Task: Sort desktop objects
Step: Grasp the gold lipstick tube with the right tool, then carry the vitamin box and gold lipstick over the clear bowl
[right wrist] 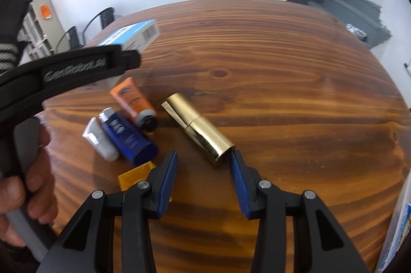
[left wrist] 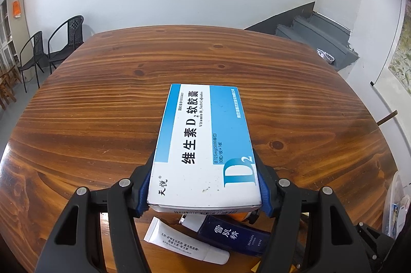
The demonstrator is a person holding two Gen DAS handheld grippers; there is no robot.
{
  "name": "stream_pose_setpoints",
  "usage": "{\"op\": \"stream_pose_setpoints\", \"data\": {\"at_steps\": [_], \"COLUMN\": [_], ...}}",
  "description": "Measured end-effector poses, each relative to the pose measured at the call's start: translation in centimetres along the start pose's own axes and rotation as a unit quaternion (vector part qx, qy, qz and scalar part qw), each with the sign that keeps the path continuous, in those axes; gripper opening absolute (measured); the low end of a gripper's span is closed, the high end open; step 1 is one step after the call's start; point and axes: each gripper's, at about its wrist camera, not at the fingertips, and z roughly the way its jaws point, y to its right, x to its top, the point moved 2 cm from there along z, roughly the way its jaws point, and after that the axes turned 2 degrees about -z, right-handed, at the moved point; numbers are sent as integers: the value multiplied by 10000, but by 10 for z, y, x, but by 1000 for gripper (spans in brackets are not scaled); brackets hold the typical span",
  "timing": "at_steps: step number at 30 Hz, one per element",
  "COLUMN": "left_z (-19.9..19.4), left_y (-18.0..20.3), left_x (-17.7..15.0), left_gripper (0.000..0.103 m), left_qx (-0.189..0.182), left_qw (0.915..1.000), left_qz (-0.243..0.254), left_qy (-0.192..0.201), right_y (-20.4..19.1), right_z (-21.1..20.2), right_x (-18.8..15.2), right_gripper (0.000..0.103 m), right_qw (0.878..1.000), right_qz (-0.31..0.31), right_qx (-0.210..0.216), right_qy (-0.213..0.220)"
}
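Note:
My left gripper (left wrist: 205, 170) is shut on a blue-and-white vitamin D2 box (left wrist: 203, 134), pads pressed on its long sides, and holds it above the wooden table (left wrist: 102, 98). Under it lie a white tube (left wrist: 185, 244) and a dark blue bottle (left wrist: 233, 234). In the right wrist view my right gripper (right wrist: 205, 157) is open just above the table. A gold box (right wrist: 197, 128) lies ahead; its near end sits by the right fingertip (right wrist: 235, 157), and the pads do not press on it. The left gripper's black body (right wrist: 77, 67) carries the vitamin box (right wrist: 133, 34) at upper left.
An orange tube (right wrist: 132, 99), the blue bottle (right wrist: 128, 139), the white tube (right wrist: 99, 139) and an amber piece (right wrist: 133, 174) lie left of my right gripper. A clear plastic bin (right wrist: 400, 221) stands at the right edge. Black chairs (left wrist: 64, 41) stand beyond the table.

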Motion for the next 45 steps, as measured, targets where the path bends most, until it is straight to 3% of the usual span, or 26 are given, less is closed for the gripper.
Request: {"op": "stream_pose_setpoints", "data": {"at_steps": [3, 7, 19, 23, 29, 36, 45], "left_z": [0, 0, 1, -1, -8, -23, -40], "left_y": [-1, 0, -1, 2, 10, 26, 71], "left_x": [1, 1, 1, 1, 0, -4, -22], "left_gripper": [67, 67, 67, 67, 67, 67, 67], "left_qx": [9, -17, -45, -59, -143, -278, -686], "left_qw": [10000, 10000, 10000, 10000, 9998, 9989, 9932], "left_qz": [-26, -3, -9, 31, 138, 341, 916], "left_qy": [-6, -21, -23, -7, 52, 164, 203], "right_y": [-2, -1, -15, -14, -2, 16, 46], "right_z": [-5, -5, 15, 15, 9, -20, -70], "right_x": [-2, 2, 13, 13, 10, 2, -24], "right_gripper": [47, 47, 47, 26, 25, 25, 25], "right_qw": [9998, 9997, 9988, 9986, 9995, 9980, 9897], "right_qz": [-6, -25, -387, -363, 9, 396, 870], "right_qx": [179, -184, -269, -342, -253, -232, -662], "right_qy": [0, 182, 134, 156, 183, 439, 926]}}
